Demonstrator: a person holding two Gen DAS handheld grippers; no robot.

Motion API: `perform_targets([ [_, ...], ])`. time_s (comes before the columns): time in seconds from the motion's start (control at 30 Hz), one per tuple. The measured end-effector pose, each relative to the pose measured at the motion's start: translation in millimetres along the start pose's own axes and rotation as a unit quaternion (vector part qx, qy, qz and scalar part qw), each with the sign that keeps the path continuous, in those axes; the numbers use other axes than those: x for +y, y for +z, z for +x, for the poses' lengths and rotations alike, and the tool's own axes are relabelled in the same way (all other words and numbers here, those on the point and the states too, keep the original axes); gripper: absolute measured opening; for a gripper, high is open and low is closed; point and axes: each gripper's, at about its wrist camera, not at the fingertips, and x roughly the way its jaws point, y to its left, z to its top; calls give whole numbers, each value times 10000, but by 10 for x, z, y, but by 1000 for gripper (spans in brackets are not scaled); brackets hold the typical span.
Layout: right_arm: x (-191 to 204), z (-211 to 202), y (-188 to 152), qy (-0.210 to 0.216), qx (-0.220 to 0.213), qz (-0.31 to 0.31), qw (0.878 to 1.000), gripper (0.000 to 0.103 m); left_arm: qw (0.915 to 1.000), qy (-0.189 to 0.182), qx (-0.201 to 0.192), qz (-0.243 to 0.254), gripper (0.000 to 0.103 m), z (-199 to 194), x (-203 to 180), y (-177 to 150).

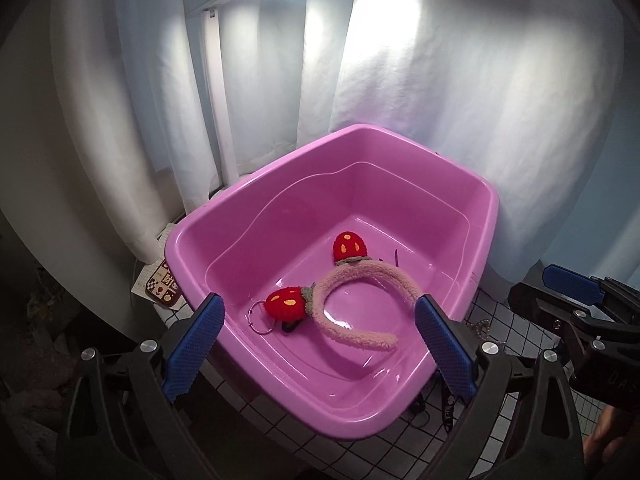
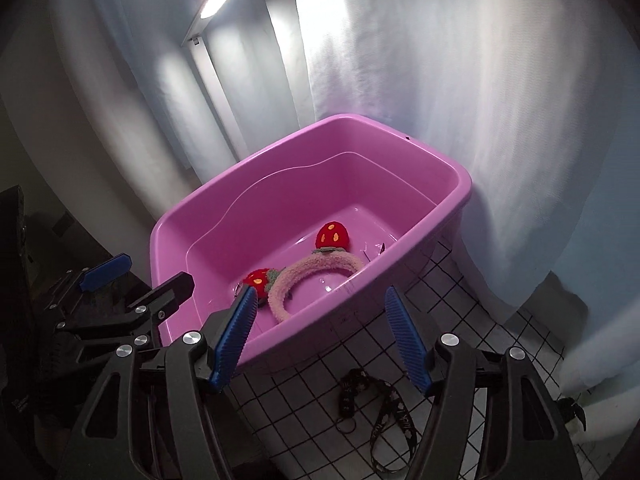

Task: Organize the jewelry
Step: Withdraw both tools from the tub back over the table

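The left hand-held gripper point(image 1: 316, 334) hangs over the near rim of the pink tub point(image 1: 248, 184), jaws wide apart and empty. The right hand-held gripper point(image 2: 320, 312) is apart too, holding nothing. A fuzzy pink headband point(image 1: 372, 292) with two strawberries lies on the tub's floor. On the grid-patterned counter point(image 2: 480, 320) a black lanyard point(image 2: 384, 420) carries print too small to read.

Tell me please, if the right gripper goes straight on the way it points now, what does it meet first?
Probably the near wall of the pink tub. The right gripper is open and empty; depth is uncertain, so it could reach the checked cloth first.
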Motion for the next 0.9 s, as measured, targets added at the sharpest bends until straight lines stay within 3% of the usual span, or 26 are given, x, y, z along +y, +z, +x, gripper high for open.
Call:
perform_targets([
  [0.1,-203,-259,-327,-142,-84,202,9997,70,9998,-132,-41,143,96,-101,-193,-98],
  [0.53,-1342,-1299,-1813,-1052,-38,1478,9834,73,9950,-794,433,432,97,-300,-997,-849],
  [0.9,-1834,-1454,-2711,-947,232,1768,9794,73,9921,-655,982,425,97,-339,-1462,-1725],
])
